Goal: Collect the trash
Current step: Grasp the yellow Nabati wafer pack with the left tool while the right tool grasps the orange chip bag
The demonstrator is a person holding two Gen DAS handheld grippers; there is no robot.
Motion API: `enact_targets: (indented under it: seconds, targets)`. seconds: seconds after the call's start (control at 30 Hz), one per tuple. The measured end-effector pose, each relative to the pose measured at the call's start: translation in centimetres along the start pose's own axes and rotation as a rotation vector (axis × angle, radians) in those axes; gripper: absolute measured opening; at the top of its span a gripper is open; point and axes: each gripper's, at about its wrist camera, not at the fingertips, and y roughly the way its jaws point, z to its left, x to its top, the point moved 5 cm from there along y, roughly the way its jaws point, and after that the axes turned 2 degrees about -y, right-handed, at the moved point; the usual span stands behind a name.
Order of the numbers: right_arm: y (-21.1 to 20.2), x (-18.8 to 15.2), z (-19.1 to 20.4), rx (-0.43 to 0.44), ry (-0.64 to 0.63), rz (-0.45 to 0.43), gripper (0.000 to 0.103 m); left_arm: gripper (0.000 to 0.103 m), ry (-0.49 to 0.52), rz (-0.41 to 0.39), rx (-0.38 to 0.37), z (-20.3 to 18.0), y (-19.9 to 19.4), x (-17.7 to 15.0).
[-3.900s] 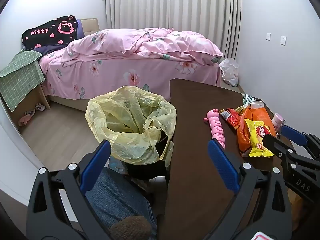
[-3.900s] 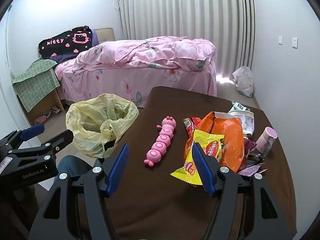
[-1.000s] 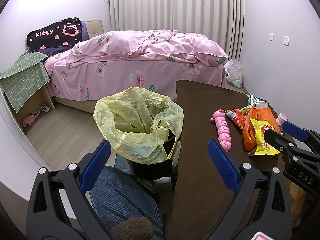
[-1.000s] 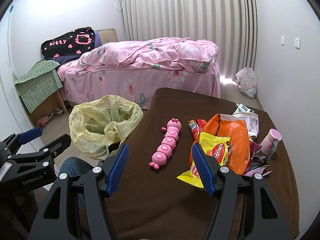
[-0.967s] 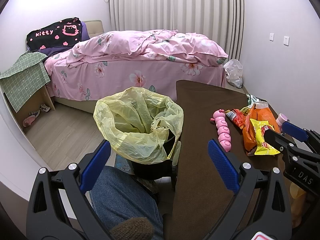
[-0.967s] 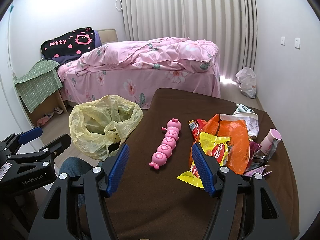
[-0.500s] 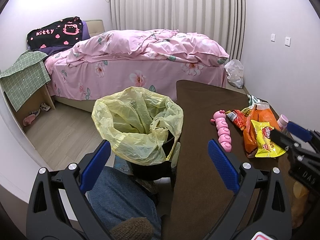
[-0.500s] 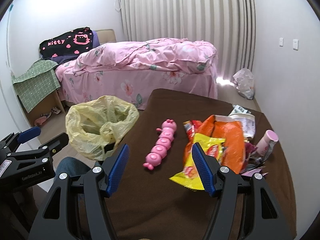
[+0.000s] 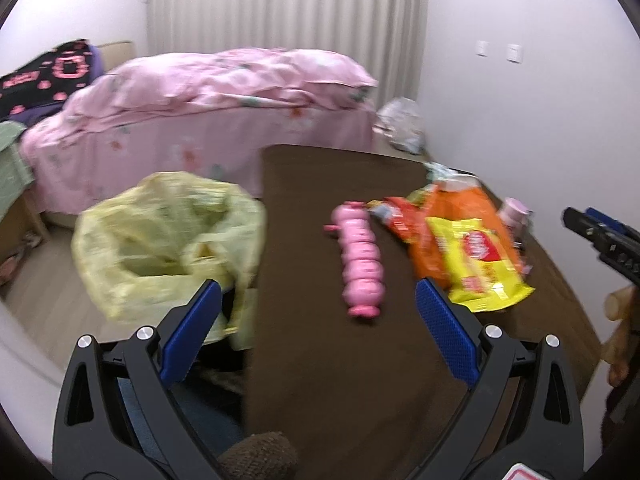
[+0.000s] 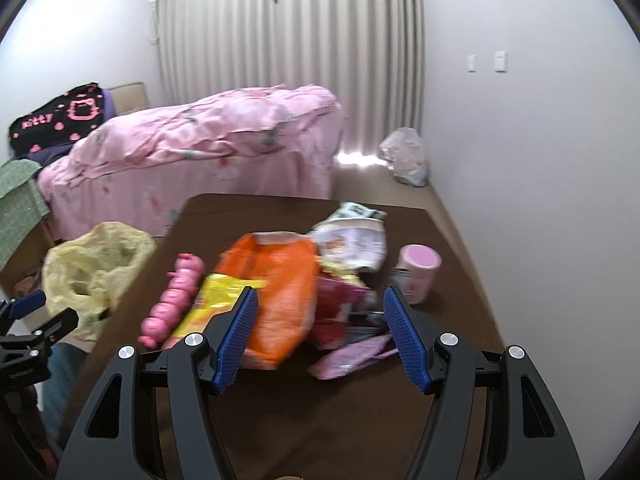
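A heap of wrappers lies on the brown table (image 10: 360, 420): an orange bag (image 10: 282, 296), a yellow snack bag (image 9: 478, 264), a white packet (image 10: 354, 240), a red packet (image 10: 340, 300) and a pink wrapper (image 10: 352, 354). My right gripper (image 10: 322, 330) is open just short of the heap, over the orange and red packets. My left gripper (image 9: 318, 320) is open above the table's left edge, with nothing between its fingers. A bin with a yellow liner (image 9: 160, 236) stands on the floor left of the table.
A pink caterpillar toy (image 9: 360, 264) lies left of the wrappers and a pink cup (image 10: 418, 274) stands to their right. A bed with pink bedding (image 10: 200, 148) is behind the table. A white plastic bag (image 10: 404, 156) sits by the far wall.
Both grippers have swung right and forward. The right one has closed in on the wrapper heap; the left one now looks over the table rather than the bin. Both stay open.
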Motion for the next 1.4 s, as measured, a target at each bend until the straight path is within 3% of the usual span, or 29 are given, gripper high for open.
enact_targets:
  seconds: [0.17,0.37,0.5,0.53,0.6,0.7,0.8,0.93,1.07,1.23,1.4]
  targets:
    - [1.2,-1.5,-3.0,-0.045,0.018,0.029,0.062,0.093,0.028,0.07,-0.16,-5.0,3.8,1.2]
    - [2.3,-4.0,-5.4,-0.077,0.038,0.08,0.062,0.093,0.015,0.18,-0.253,-10.1,8.2,1.9]
    - [2.7,-5.2,-6.4,-0.072,0.068,0.106,0.062,0.067,-0.028,0.306,-0.311,-11.3,11.1,0.8]
    - [2.7,-5.4,-6.6,-0.069,0.074,0.109,0.062,0.064,-0.049,0.33,-0.311,-11.1,11.4,0.4]
    - [2.9,-5.8,-6.8,-0.06,0.082,0.114,0.062,0.049,-0.076,0.355,-0.321,-10.8,11.6,-0.3]
    - [3.3,-5.9,-6.3,-0.042,0.082,0.121,0.062,0.045,-0.098,0.336,-0.341,-10.3,10.6,-0.3]
    - [3.4,-5.7,-5.1,-0.007,0.061,0.118,0.062,0.041,-0.081,0.293,-0.314,-9.1,9.1,0.2]
    - [3.7,-4.9,-2.8,0.107,0.056,0.123,0.062,0.041,-0.057,0.26,-0.292,-7.5,7.6,0.0]
    - [4.2,-4.0,-0.1,0.192,0.031,0.122,0.062,0.044,-0.032,0.254,-0.329,-6.1,6.7,-1.2]
    - [5.3,-3.1,2.3,0.212,-0.024,0.123,0.062,0.072,-0.076,0.304,-0.476,-5.2,6.7,-2.4]
    - [5.9,-3.2,3.1,0.237,-0.019,0.138,0.062,0.093,-0.039,0.283,-0.493,-4.7,5.2,-2.1]
